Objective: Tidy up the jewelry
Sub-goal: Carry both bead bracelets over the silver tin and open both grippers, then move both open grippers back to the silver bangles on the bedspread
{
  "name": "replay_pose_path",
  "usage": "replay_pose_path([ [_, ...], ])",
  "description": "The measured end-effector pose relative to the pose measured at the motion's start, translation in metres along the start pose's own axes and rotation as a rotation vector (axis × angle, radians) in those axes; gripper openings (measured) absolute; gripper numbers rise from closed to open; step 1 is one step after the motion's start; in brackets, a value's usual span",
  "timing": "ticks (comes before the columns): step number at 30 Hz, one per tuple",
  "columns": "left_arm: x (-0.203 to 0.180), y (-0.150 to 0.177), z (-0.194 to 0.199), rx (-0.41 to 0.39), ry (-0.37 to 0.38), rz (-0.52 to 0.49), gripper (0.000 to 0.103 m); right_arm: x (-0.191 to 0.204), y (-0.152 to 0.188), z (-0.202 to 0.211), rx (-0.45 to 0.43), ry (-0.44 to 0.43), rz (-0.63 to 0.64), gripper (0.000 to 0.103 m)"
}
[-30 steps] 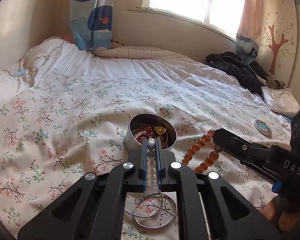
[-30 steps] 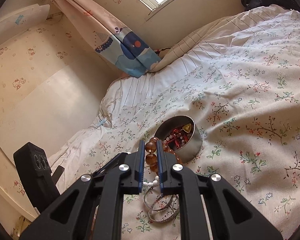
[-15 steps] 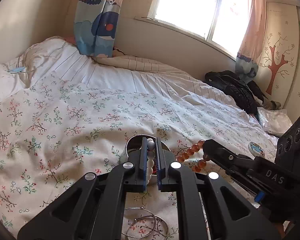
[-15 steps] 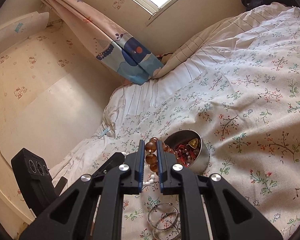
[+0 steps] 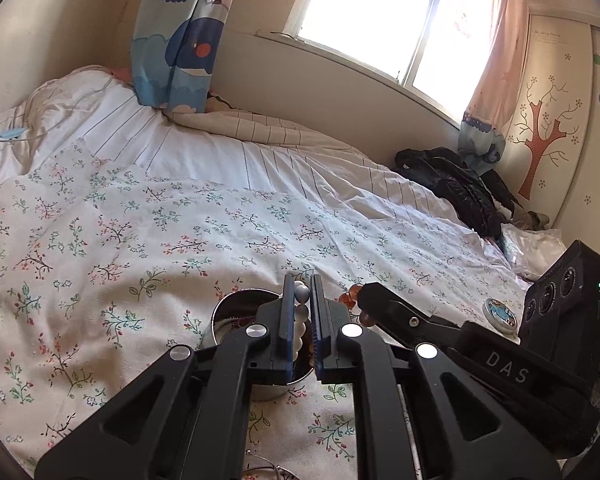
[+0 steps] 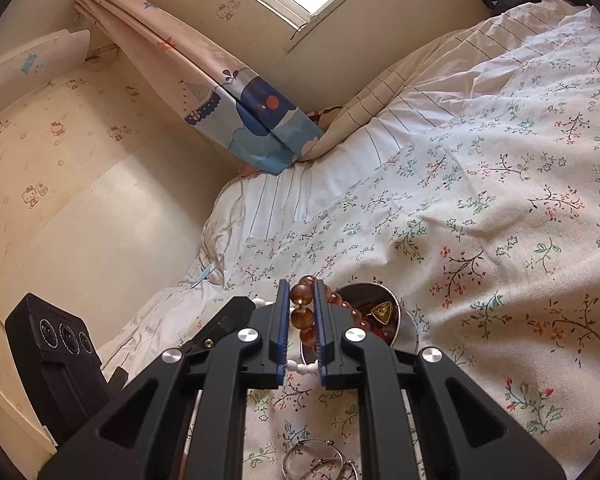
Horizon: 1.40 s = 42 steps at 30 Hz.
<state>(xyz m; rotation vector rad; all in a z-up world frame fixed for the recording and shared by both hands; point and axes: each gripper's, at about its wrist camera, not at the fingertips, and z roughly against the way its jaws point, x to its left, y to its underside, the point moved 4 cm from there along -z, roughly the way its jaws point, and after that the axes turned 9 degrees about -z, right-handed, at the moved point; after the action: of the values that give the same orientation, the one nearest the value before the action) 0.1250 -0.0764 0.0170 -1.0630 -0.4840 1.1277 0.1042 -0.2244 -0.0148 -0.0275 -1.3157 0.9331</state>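
Left hand-held gripper (image 5: 301,312) pinches a white bead bracelet (image 5: 300,316) in nearly closed jaws, pointing slightly downward. Directly beneath its tips sits the round metal tin (image 5: 236,320) of jewelry on the floral bed (image 5: 140,220). Right hand-held gripper (image 6: 301,312), also angled slightly down and just beside the left one, clamps an amber bead bracelet (image 6: 302,308) above the tin's near rim. Judged best: centre each strand over the tin, lower, then release. Silver rings (image 6: 320,464) lie below both grippers.

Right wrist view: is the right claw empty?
No, the right claw is shut on the amber bead bracelet, with its round brown beads pinched between the two blue pads beside the metal tin.
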Motion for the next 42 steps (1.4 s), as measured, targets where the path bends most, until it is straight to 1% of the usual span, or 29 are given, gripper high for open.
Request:
replay_pose_path([
  [4,0.006,0.002,-0.014,0.018,0.009,0.022,0.007,-0.005,-0.004,-0.013,0.009,0.005,-0.006,0.013],
  [7,0.019,0.01,-0.029,0.076,-0.02,0.056,0.008,-0.007,-0.003,-0.029,0.052,-0.006,-0.015,0.013],
  [8,0.025,0.013,-0.035,0.109,-0.031,0.075,0.01,-0.008,-0.002,-0.034,0.068,-0.012,-0.024,0.015],
  [9,0.033,0.016,-0.039,0.133,-0.043,0.097,0.015,-0.01,0.0,-0.039,0.075,-0.01,-0.032,0.019],
  [10,0.041,0.018,-0.04,0.14,-0.062,0.126,0.021,-0.011,0.001,-0.041,0.08,-0.005,-0.036,0.021],
  [12,0.057,0.019,-0.037,0.137,-0.077,0.179,0.024,-0.012,0.001,-0.041,0.08,-0.007,-0.032,0.021],
  [14,0.066,0.018,-0.033,0.123,-0.099,0.202,0.027,-0.013,-0.001,-0.035,0.06,-0.008,-0.035,0.023],
  [16,0.069,0.018,-0.03,0.114,-0.108,0.21,0.033,-0.019,-0.006,-0.027,0.025,0.011,-0.052,0.028],
  [20,0.068,0.018,-0.028,0.112,-0.111,0.195,0.038,-0.037,-0.011,-0.021,0.011,0.043,-0.11,0.028],
  [21,0.066,0.017,-0.028,0.112,-0.115,0.185,0.04,-0.04,-0.01,-0.022,0.014,0.072,-0.113,0.028],
  [23,0.063,0.017,-0.028,0.112,-0.121,0.171,0.045,-0.048,-0.007,-0.024,0.036,0.117,-0.136,0.028],
  [26,0.06,0.016,-0.026,0.11,-0.123,0.167,0.047,-0.056,0.004,-0.028,0.09,0.17,-0.165,0.028],
  [29,0.062,0.016,-0.025,0.107,-0.129,0.173,0.048,-0.051,0.009,-0.037,0.118,0.161,-0.142,0.028],
  [33,0.065,0.016,-0.022,0.104,-0.139,0.181,0.049,-0.034,0.015,-0.053,0.144,0.164,-0.028,0.028],
  [34,0.066,0.016,-0.021,0.105,-0.141,0.183,0.049,-0.032,0.019,-0.058,0.167,0.15,-0.018,0.028],
  [35,0.067,0.017,-0.02,0.107,-0.144,0.184,0.05,-0.033,0.022,-0.061,0.18,0.155,-0.011,0.028],
  [37,0.069,0.019,-0.018,0.115,-0.151,0.187,0.05,-0.035,0.022,-0.06,0.166,0.183,-0.002,0.028],
  [40,0.073,0.024,-0.012,0.137,-0.163,0.2,0.052,-0.041,0.013,-0.044,0.101,0.2,-0.029,0.028],
  [42,0.076,0.029,-0.008,0.159,-0.173,0.205,0.054,-0.042,0.01,-0.033,0.068,0.217,-0.034,0.031],
])
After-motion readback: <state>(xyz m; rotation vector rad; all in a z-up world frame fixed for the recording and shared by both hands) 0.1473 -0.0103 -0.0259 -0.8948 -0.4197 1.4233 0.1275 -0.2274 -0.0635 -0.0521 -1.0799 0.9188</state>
